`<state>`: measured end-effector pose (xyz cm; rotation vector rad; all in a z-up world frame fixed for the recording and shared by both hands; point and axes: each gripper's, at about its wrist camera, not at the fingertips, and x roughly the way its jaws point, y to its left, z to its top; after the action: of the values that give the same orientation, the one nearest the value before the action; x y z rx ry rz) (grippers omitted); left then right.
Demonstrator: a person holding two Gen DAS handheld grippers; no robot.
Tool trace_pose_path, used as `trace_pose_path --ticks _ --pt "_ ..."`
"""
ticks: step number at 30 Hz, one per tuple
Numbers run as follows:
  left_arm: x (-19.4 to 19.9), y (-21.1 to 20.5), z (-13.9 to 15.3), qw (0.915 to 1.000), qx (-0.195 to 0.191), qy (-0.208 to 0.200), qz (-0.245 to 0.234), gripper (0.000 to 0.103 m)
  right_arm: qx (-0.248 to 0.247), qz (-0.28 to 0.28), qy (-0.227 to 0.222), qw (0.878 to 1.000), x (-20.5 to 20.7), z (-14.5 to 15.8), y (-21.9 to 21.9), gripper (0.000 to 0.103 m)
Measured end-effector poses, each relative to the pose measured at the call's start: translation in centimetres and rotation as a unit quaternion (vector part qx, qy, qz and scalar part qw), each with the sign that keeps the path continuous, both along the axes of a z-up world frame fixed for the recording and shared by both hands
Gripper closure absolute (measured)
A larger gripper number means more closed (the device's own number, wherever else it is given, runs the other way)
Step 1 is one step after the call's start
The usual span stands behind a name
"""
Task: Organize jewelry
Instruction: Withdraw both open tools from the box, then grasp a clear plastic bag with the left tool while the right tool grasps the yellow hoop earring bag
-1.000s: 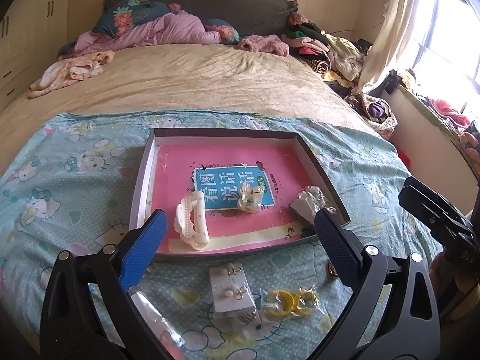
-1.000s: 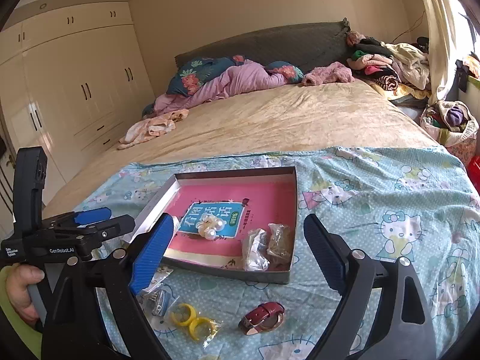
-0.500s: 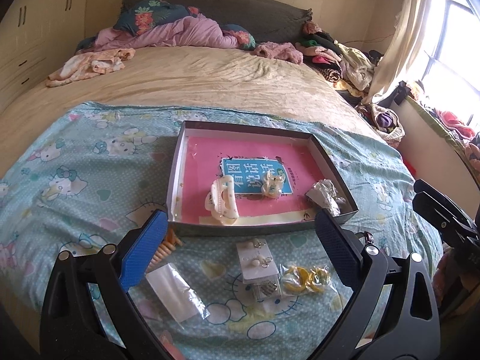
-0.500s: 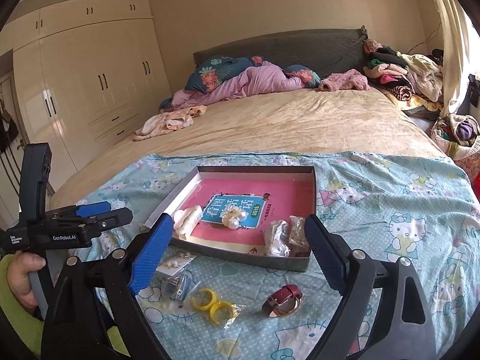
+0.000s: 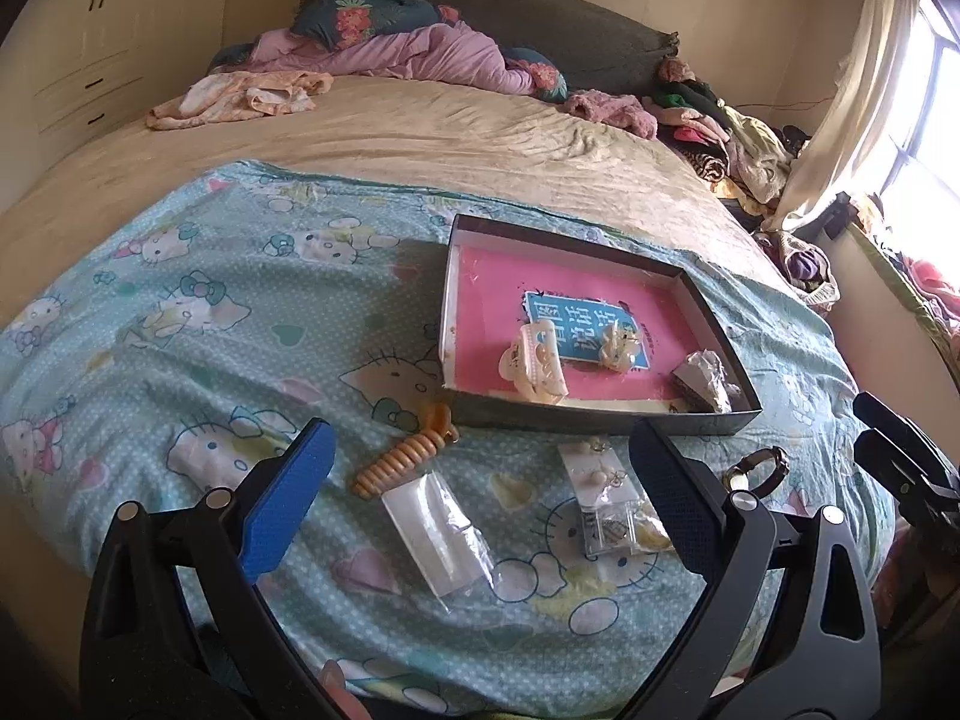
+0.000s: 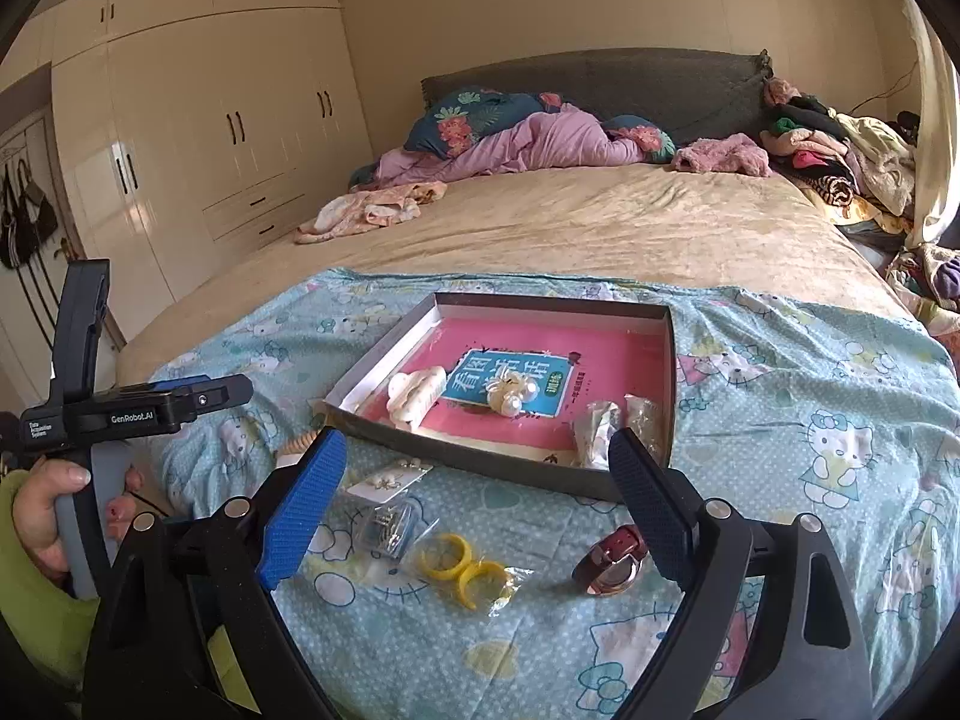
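A shallow grey box (image 5: 606,420) (image 6: 516,474) with a pink floor lies on the blue cartoon sheet. It holds a cream hair claw (image 5: 534,360) (image 6: 414,393), a pearl piece (image 5: 618,345) (image 6: 510,393) and small clear bags (image 5: 705,381) (image 6: 606,426). In front of the box lie an orange spiral clip (image 5: 402,459), an empty clear bag (image 5: 435,531), an earring card (image 5: 591,468) (image 6: 390,477), bagged yellow rings (image 6: 465,564) and a red watch (image 6: 612,558) (image 5: 756,468). My left gripper (image 5: 480,510) is open and empty above the clear bag. My right gripper (image 6: 474,516) is open and empty above the rings.
The sheet (image 5: 180,312) covers the near end of a beige bed (image 6: 570,228). Pillows and a purple quilt (image 6: 528,141) lie at the headboard, clothes (image 6: 840,150) along the right side. Cream wardrobes (image 6: 198,144) stand on the left. The left gripper body (image 6: 120,414) shows at the right wrist view's left edge.
Both grippers have pulled back from the box and swung left. The box now sits farther off and to the right in the left wrist view. The orange clip and clear bag have come into sight.
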<state>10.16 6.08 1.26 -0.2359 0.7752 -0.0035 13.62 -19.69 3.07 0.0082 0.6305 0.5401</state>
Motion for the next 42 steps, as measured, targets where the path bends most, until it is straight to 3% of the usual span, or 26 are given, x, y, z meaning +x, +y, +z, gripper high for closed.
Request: trace_pose_path --ticks 25,42 --pt "-0.6 -0.4 -7.2 0.9967 0.006 0.081 0.000 0.011 -0.101 0.058 0.062 0.991 -0.8 -8.0 3.9 0.015" --pt "1.3 -0.8 -9.7 0.9938 0.020 0.109 0.006 0.011 -0.210 0.098 0.067 0.970 2.6 -13.6 6.8 0.015"
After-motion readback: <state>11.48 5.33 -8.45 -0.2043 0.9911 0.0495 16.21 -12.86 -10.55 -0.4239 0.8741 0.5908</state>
